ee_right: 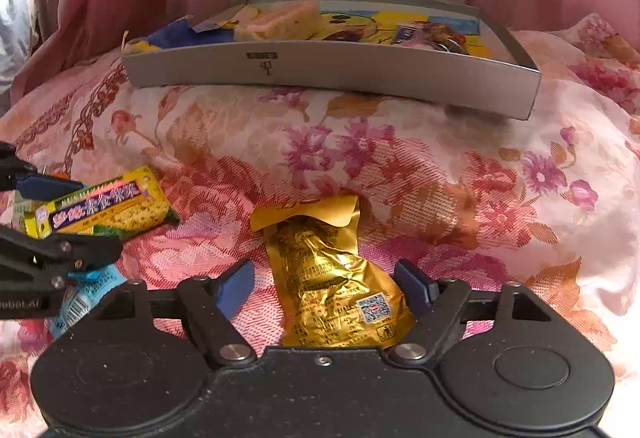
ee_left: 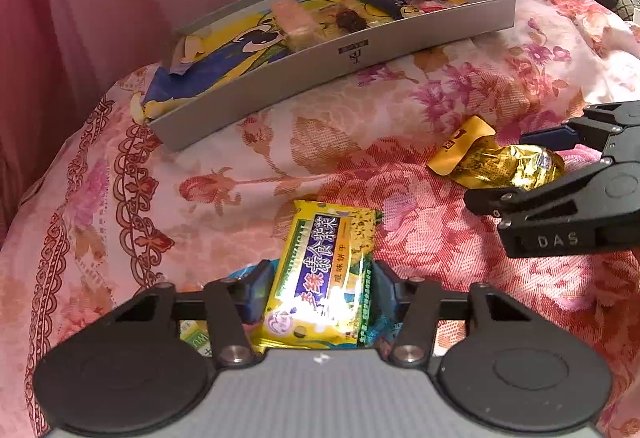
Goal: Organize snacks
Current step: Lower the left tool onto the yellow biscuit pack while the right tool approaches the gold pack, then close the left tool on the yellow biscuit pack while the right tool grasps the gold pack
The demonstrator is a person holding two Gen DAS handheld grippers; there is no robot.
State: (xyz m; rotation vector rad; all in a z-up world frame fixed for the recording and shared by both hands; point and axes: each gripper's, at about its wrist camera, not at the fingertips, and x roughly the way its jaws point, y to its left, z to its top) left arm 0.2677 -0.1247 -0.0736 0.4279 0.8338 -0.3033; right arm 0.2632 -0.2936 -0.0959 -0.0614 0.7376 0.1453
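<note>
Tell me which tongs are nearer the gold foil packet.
Right. The right tongs straddle the gold foil packet, one finger on each side. The left tongs sit off to its left, around the yellow biscuit pack.

Floral bedspread (ee_right: pixel 400 158) under tray (ee_right: pixel 320 72), snacks (ee_right: pixel 332 278)

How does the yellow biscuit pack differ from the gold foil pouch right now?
The yellow biscuit pack is flat and rectangular with purple lettering; the gold foil pouch is crinkled and bulging. The pack sits pinched in the left gripper; the pouch lies between the right gripper's open fingers. Both rest on the floral bedspread, outside the tray.
</note>
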